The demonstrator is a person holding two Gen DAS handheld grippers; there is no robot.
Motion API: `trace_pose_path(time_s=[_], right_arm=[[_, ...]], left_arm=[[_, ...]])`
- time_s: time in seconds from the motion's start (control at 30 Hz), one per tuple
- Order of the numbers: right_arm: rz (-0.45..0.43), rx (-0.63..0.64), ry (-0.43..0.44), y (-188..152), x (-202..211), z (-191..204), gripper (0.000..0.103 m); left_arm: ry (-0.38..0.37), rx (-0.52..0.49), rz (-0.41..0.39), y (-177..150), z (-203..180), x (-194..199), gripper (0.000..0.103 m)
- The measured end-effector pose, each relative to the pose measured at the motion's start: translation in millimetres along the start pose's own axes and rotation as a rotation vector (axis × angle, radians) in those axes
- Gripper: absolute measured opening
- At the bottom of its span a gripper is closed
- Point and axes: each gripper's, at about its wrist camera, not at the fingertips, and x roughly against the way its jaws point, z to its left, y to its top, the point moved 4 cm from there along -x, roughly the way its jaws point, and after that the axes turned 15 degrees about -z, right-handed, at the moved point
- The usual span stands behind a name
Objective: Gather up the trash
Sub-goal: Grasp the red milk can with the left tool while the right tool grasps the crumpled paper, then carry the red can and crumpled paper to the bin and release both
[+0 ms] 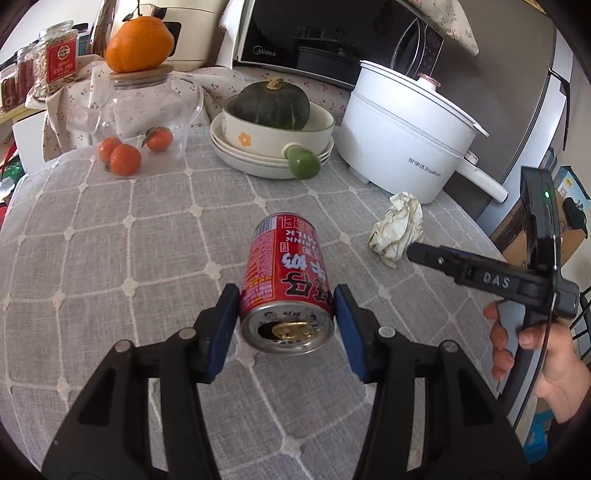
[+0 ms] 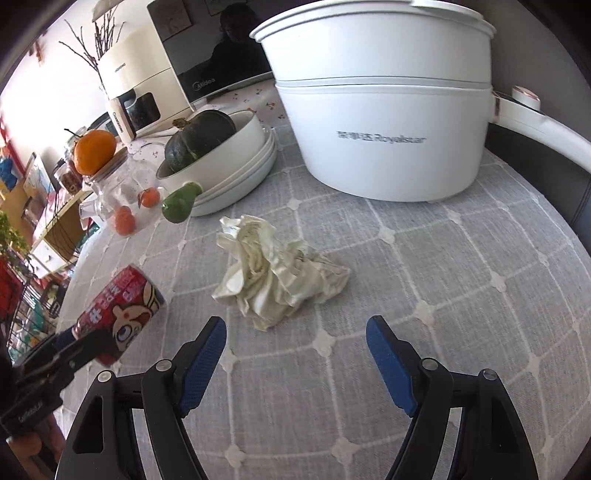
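With the left gripper [image 1: 286, 295] jaws clamped on the red can [image 1: 286, 280], the right gripper [image 2: 295, 332] hung with jaws spread before the crumpled paper [image 2: 280, 275] on the worktop [image 2: 461, 295], likely needing to advance and close.

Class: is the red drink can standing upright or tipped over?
Tipped: the red can is held sideways in the left claw, its opened top facing the camera.

So there's a grey checked tablecloth [image 1: 110, 258] with a white Royalstar electric pot [image 1: 406, 136] on it, plus a dark green squash [image 1: 271, 103] sitting in a cream bowl [image 1: 321, 122] on stacked plates. Three small tangerines [image 1: 123, 158] lie beside a clear glass teapot [image 1: 147, 103], with a big orange [image 1: 138, 38] on its lid. Black Midea microwave [image 1: 332, 33] behind.
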Motion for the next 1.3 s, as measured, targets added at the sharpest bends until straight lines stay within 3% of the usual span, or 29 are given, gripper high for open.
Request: trace_pose_path(time_s=[0.3,0.4,0.5,0.6,0.83,1.3], right_arm=[[0.005,-0.019,-0.051,10.5,-34.8,19.7,0.076],[0.037,-0.024,-0.051,7.6,-43.5,18.1,0.053],[0.033,-0.02,-0.043,7.2,-43.3,17.5,0.037],[0.043,-0.017,-0.041,8.3,-35.0,15.8,0.033],[0.028,-0.006,-0.047,14.5,16.4,5.7,0.033],[-0.015,0.035,-0.066,-10.4,175.3,-14.2,0.033]], left_arm=[[-0.006,-0.024,0.06,-12.3,6.0,-1.7,0.054],[0.002,-0.023,0.095,-14.3,5.3,-6.0,0.055],[0.006,-0.037,0.104,-17.9,4.9,-7.0,0.054],[0.022,-0.093,0.088,-18.7,-0.1,-3.6,0.054],[0.02,-0.152,0.07,-13.5,-22.4,25.3,0.054],[-0.023,-0.162,-0.011,-2.6,-80.5,125.6,0.054]])
